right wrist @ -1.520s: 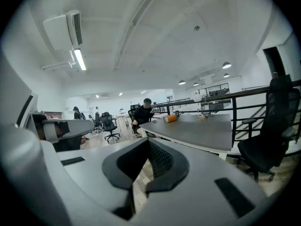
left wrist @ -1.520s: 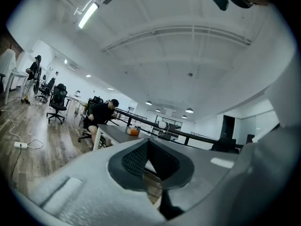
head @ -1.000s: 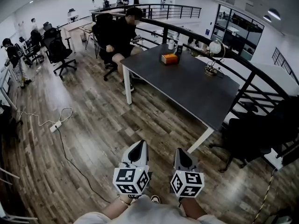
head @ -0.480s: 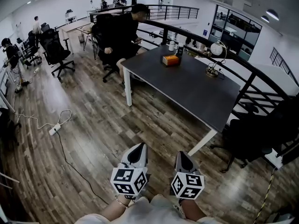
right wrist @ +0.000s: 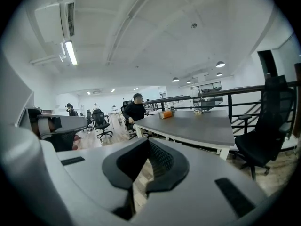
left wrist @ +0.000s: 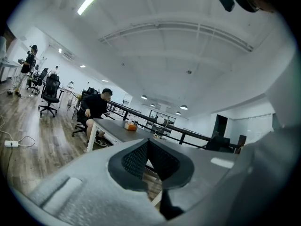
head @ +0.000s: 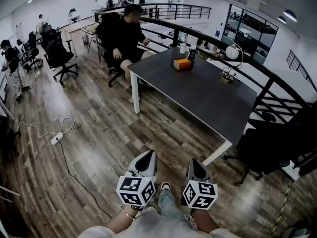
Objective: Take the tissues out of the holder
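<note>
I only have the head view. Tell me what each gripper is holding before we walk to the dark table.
Observer: The left gripper is shut, fingers pressed together with nothing between them.
Operator: Now the right one.
Observer: The right gripper is shut and empty too.
Operator: Report what is overhead.
Observer: A white ceiling air-conditioning unit sits beside a lit strip light.

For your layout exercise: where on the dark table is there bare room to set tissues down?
The table is bare over its near half, from the orange tissue holder and the globe down to the near corner. The far end is crowded: holder, cups, a seated person.
</note>
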Demonstrator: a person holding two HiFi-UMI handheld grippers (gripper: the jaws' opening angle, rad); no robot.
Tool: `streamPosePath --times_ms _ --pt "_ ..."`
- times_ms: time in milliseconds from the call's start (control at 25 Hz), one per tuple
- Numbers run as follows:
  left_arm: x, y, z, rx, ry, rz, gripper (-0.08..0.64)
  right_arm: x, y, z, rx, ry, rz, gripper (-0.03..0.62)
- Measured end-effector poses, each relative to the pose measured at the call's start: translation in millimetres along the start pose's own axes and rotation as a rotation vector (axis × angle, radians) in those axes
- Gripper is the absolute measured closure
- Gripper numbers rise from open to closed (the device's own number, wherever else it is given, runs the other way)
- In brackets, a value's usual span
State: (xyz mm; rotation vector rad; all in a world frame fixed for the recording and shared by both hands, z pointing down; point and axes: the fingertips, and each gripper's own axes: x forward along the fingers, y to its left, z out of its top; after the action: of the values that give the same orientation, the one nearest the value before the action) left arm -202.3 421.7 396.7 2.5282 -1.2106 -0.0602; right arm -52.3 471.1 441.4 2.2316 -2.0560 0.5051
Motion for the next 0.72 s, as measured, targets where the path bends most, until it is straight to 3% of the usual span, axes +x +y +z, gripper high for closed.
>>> streamPosePath --times_ms 720 --pt "127.6 20.3 8.0 -0.021 0.042 -0.009 0.551 126.6 -46.0 50.7 -0.014 0.003 0.041 0.584"
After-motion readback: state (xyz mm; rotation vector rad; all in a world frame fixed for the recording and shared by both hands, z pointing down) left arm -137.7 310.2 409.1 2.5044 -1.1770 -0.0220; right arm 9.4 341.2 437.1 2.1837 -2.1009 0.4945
